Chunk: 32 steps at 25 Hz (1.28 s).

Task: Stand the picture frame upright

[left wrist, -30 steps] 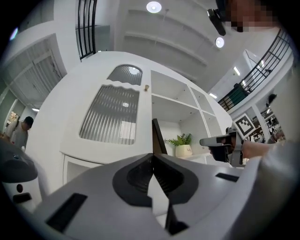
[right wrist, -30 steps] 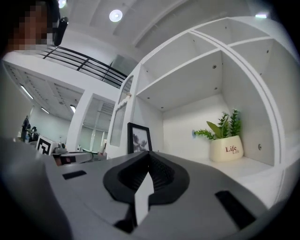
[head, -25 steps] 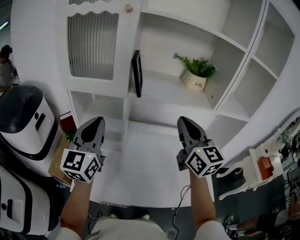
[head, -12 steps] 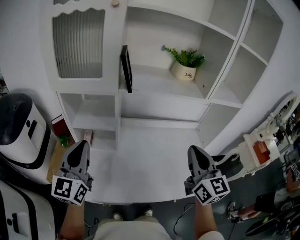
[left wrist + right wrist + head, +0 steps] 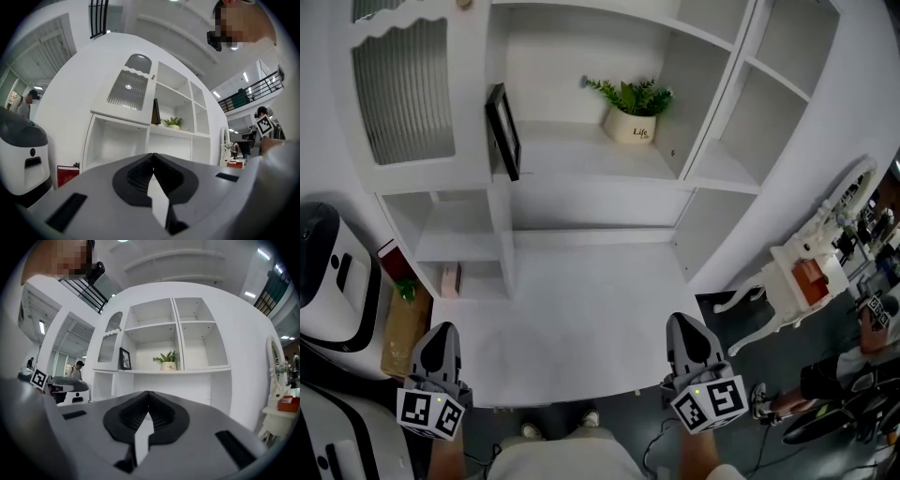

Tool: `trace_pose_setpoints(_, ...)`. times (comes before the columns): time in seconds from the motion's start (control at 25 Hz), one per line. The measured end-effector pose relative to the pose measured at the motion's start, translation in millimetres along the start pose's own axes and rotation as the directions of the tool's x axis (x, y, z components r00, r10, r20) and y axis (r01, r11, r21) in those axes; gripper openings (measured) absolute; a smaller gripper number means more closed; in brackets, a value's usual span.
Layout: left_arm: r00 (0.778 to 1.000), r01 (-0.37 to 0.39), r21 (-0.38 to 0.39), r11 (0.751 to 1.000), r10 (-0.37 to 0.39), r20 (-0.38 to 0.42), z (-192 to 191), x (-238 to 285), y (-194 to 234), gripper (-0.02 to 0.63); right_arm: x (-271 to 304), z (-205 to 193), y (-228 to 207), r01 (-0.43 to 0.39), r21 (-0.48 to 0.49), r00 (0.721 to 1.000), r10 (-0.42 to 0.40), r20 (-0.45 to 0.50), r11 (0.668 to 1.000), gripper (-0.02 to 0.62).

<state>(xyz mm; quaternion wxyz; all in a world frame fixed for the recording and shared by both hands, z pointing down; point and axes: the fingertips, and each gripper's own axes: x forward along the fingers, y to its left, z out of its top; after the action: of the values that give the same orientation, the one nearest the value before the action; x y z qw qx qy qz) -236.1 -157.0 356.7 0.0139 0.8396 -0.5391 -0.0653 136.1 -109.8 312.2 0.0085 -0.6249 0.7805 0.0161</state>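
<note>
The black picture frame (image 5: pixel 502 129) stands upright at the left end of the middle shelf, leaning against the cabinet wall; it also shows as a dark upright frame (image 5: pixel 124 358) in the right gripper view and edge-on as a thin frame (image 5: pixel 155 112) in the left gripper view. My left gripper (image 5: pixel 439 339) is at the near left edge of the white counter (image 5: pixel 572 309), shut and empty. My right gripper (image 5: pixel 685 332) is at the counter's near right edge, also shut and empty. Both are far from the frame. Their tips (image 5: pixel 153 154) (image 5: pixel 148 393) meet with nothing between.
A potted plant (image 5: pixel 629 111) stands on the same shelf to the frame's right. A ribbed cabinet door (image 5: pixel 401 89) is left of the frame. A white-and-black machine (image 5: pixel 333 272) and a red book (image 5: pixel 389 258) are at the left; a small white table (image 5: pixel 811 281) is at the right.
Both grippers have drawn back from the shelf toward the counter's near edge and moved apart. The frame stays upright on the shelf.
</note>
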Motion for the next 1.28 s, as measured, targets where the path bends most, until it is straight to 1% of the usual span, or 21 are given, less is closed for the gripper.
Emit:
trace_pose_setpoints(0.12, 1.0, -0.023, -0.005, 1.0, 0.023, -0.015, -2.4, -3.9, -3.7, 0.017, -6.8, -9.0, -7.2, 0.014, 0.033, 1.0, -0.014, -0.015, 0.999, 0.009)
trace_pose_setpoints(0.32, 1.0, -0.027, 0.008, 1.0, 0.027, -0.003, -0.5, 0.8, -18.2, 0.017, -4.7, -22.6, -15.9, 0.006, 0.076, 0.999, -0.004, -0.037, 0.997, 0.009)
trace_pose_setpoints(0.64, 0.997, -0.077, 0.01, 0.997, 0.077, 0.03, 7.4, 2.6, -15.7, 0.017, 15.7, -23.2, -13.6, -0.047, 0.079, 0.998, 0.05, -0.028, 0.996, 0.009)
trace_pose_setpoints(0.84, 0.994, -0.099, 0.007, 0.995, 0.099, 0.038, 8.1, 3.2, -12.1, 0.017, 27.4, -28.2, -3.9, -0.09, 0.094, 0.995, 0.093, -0.032, 0.992, 0.009)
trace_pose_setpoints(1.0, 0.994, -0.104, 0.005, 0.995, 0.104, 0.044, 9.3, 7.5, -12.1, 0.017, 34.7, -31.1, 0.9, -0.113, 0.104, 0.992, 0.117, -0.036, 0.988, 0.009)
trace_pose_setpoints(1.28, 0.994, -0.101, 0.002, 0.995, 0.101, 0.05, 9.5, 15.7, -11.1, 0.017, 45.2, -30.6, 0.7, -0.12, 0.102, 0.992, 0.124, -0.032, 0.988, 0.009)
